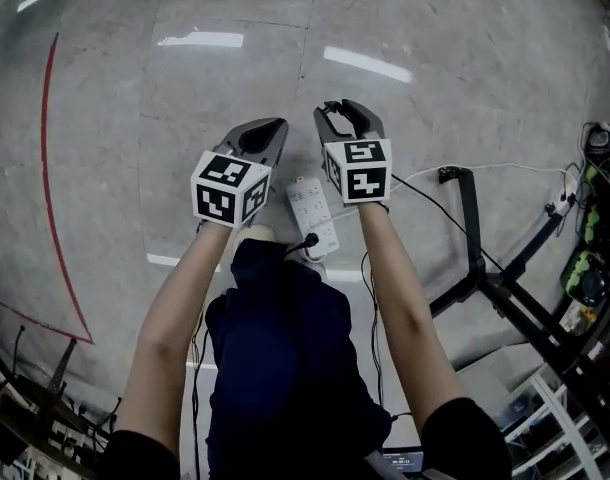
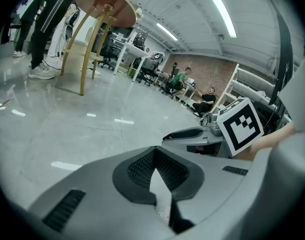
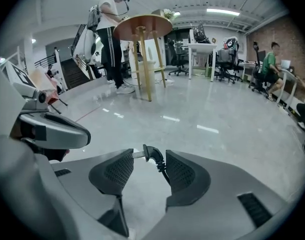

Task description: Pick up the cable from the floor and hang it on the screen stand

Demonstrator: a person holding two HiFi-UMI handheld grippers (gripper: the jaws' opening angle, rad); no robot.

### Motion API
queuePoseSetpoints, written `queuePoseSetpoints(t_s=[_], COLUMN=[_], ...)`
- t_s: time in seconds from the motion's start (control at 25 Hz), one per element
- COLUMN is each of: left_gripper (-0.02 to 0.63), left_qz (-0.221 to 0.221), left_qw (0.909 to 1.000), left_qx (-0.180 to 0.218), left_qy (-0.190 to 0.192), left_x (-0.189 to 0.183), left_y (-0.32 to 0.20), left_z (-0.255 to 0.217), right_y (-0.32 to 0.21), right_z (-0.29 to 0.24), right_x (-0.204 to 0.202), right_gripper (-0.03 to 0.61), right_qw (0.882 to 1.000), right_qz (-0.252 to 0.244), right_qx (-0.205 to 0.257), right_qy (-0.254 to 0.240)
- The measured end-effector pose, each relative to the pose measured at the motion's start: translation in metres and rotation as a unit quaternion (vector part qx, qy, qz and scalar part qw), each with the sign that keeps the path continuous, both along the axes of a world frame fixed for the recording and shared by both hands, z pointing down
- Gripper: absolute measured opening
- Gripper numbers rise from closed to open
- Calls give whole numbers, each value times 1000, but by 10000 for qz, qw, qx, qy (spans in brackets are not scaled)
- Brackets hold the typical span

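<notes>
My right gripper [image 1: 347, 110] is held out over the grey floor, shut on the black angled plug [image 3: 151, 155] of the cable. The plug's metal pin touches one pad and its strain relief lies against the other. The thin black cable [image 1: 425, 196] trails from that gripper to the right, toward the black screen stand [image 1: 472, 230]. Beside it on the left, my left gripper [image 1: 275, 128] has its jaws together with nothing in them; its pads [image 2: 142, 166] meet at the tip. The right gripper [image 2: 190, 134] shows beyond it in the left gripper view.
A white power strip [image 1: 311, 208] lies on the floor below the grippers with a black plug in it. A white cable [image 1: 525, 168] and cluttered shelves [image 1: 585, 268] sit at the right. A red floor line [image 1: 47, 168] curves at the left. Far off stands a round wooden table [image 3: 142, 26] with a person [image 3: 110, 34].
</notes>
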State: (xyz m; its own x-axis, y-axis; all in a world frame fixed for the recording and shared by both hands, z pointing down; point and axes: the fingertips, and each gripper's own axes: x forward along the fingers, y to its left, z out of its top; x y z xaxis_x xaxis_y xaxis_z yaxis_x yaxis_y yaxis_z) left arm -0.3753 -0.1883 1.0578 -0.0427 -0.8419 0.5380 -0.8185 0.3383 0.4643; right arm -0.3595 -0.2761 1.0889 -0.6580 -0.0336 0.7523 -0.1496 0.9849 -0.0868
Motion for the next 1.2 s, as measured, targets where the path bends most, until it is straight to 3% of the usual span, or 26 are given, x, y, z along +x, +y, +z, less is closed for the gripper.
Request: queuePoseSetpoints(t_s=[0.76,1.2], left_gripper=[3,3], left_qz=[-110,68], left_qw=[9998,9997], left_qx=[48,195], left_qy=[166,121], left_x=[12,10], left_y=[29,21], left_z=[-209,-296], right_y=[31,31], right_z=[-225,-335], right_x=[10,18], right_gripper=[216,212], right_qw=[9990,9952], right_qz=[127,518], right_qx=[181,325], right_qy=[-395,-770])
